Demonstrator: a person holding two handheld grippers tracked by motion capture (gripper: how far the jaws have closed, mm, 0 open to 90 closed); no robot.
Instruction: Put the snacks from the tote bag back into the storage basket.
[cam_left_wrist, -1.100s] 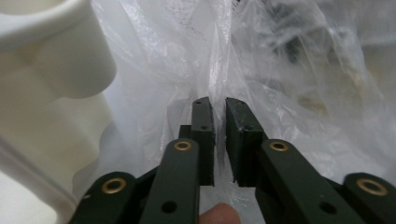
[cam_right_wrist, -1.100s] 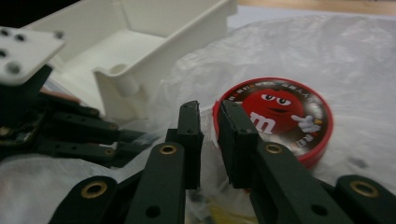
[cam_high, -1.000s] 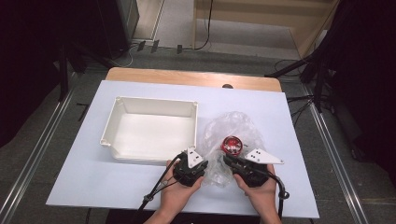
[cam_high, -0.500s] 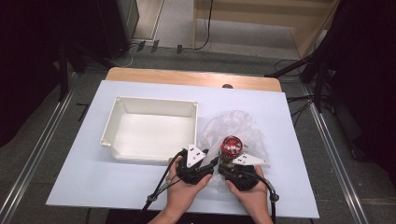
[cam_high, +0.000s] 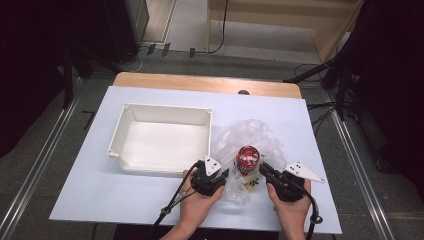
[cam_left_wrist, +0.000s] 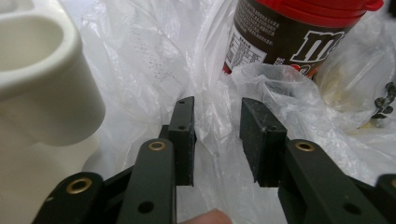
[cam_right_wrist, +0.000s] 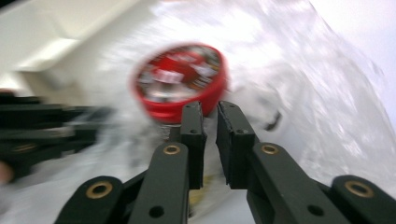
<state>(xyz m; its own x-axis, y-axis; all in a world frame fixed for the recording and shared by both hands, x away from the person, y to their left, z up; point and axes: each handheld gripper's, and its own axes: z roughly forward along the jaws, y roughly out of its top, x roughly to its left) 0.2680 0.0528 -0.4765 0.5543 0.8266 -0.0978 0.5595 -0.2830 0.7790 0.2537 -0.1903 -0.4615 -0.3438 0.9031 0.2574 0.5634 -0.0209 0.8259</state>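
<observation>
Risk: the red-lidded candy jar (cam_high: 248, 159) stands upright inside the clear plastic bag (cam_high: 250, 137) right of the white tray (cam_high: 160, 145); the left tool (cam_left_wrist: 217, 122), jaws closing around film, and the right tool (cam_right_wrist: 209, 120), nearly closed on film, may topple it.

The left gripper (cam_left_wrist: 217, 135) is holding its jaws apart around a fold of clear plastic bag (cam_left_wrist: 154, 60), with a red-lidded brown canister (cam_left_wrist: 285, 32) standing beyond the fingertips and a white tray (cam_left_wrist: 42, 79) sitting left of them.

A white tray (cam_high: 125, 132) sits on the white table (cam_high: 90, 185), with a wooden board (cam_high: 200, 82) behind.
</observation>
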